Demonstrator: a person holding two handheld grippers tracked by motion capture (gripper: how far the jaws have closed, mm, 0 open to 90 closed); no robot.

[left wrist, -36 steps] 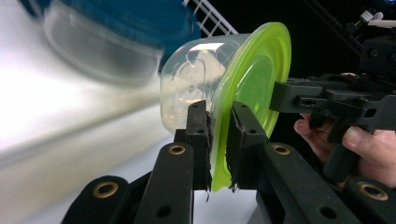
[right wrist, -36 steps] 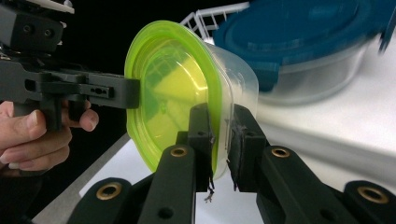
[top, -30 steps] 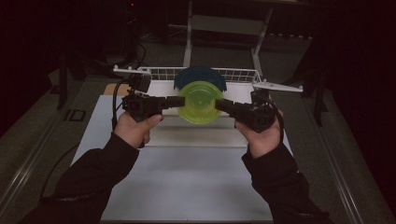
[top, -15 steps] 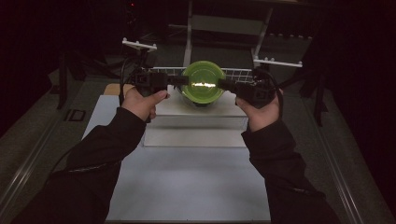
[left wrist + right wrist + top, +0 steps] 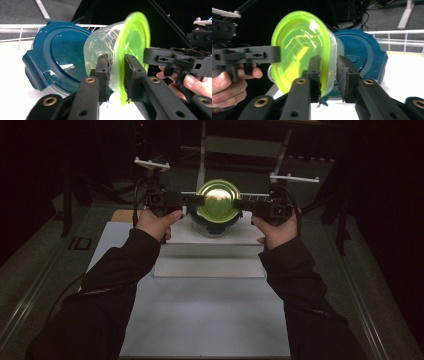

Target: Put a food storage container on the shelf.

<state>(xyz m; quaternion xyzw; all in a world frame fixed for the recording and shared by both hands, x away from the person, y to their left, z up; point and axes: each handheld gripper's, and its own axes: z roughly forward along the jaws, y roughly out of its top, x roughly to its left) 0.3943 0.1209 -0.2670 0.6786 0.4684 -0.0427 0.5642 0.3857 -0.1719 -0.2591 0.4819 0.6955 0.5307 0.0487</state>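
Note:
A clear container with a lime-green lid (image 5: 217, 202) stands on its edge, lid toward me, against a dark blue-lidded container (image 5: 215, 227). My left gripper (image 5: 197, 199) comes in from its left and my right gripper (image 5: 237, 204) from its right. In the left gripper view the jaws (image 5: 116, 72) straddle the green rim (image 5: 132, 37), with the blue lid (image 5: 60, 55) behind. In the right gripper view the jaws (image 5: 329, 72) straddle the opposite rim (image 5: 297, 50). Both pairs of jaws have just been opening, and the rim sits loosely between the pads.
The containers sit on a raised white platform (image 5: 180, 237) over a white mat (image 5: 210, 320). A white wire rack (image 5: 12, 26) runs behind them. The person's dark sleeves reach in from below. Dark stands and cables lie beyond the table.
Both hands have carried the green-lidded container away from me and a little up. It now stands against the blue-lidded one, which it mostly covers.

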